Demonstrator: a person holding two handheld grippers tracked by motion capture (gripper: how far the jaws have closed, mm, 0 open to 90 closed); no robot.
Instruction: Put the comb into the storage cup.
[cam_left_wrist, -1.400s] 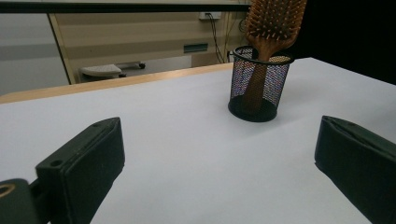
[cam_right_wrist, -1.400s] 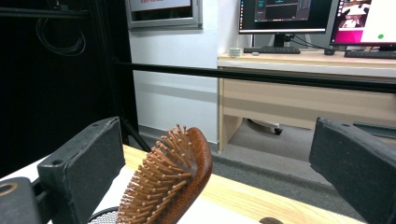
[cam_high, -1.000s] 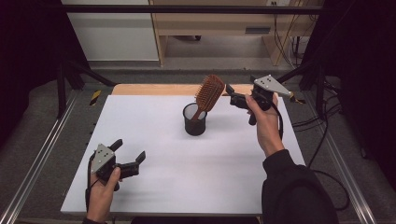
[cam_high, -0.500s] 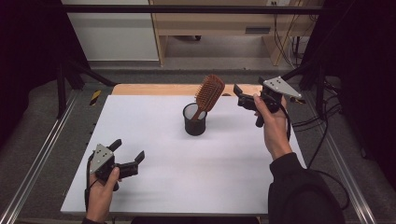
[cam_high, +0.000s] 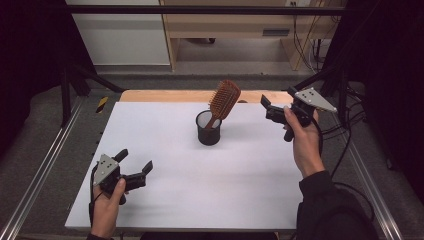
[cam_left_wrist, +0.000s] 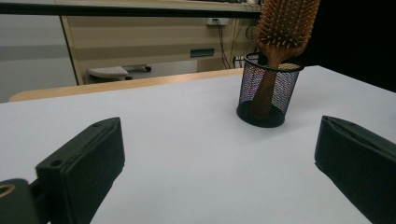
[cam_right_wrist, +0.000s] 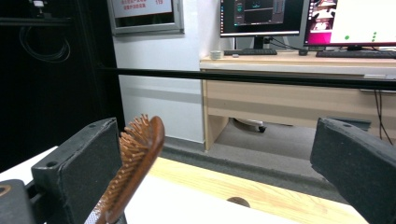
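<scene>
Broadly, the white surface (cam_high: 240, 165) carries one black mesh cup (cam_high: 208, 128) near its far middle, holding a wooden hairbrush (cam_high: 223, 100), handle down, head leaning toward the right tool (cam_high: 270, 111). That tool hovers released just right of the brush, nearer than the left tool (cam_high: 134, 169), which idles agape at the near-left corner.

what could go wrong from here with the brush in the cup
1. The wooden paddle hairbrush leans in the small black mesh cup with its head well above the rim, so it looks top-heavy and may tip the cup.
2. The open right gripper hangs close beside the brush head; a careless move could knock it over.
3. The cup stands near the white table's far edge.
</scene>
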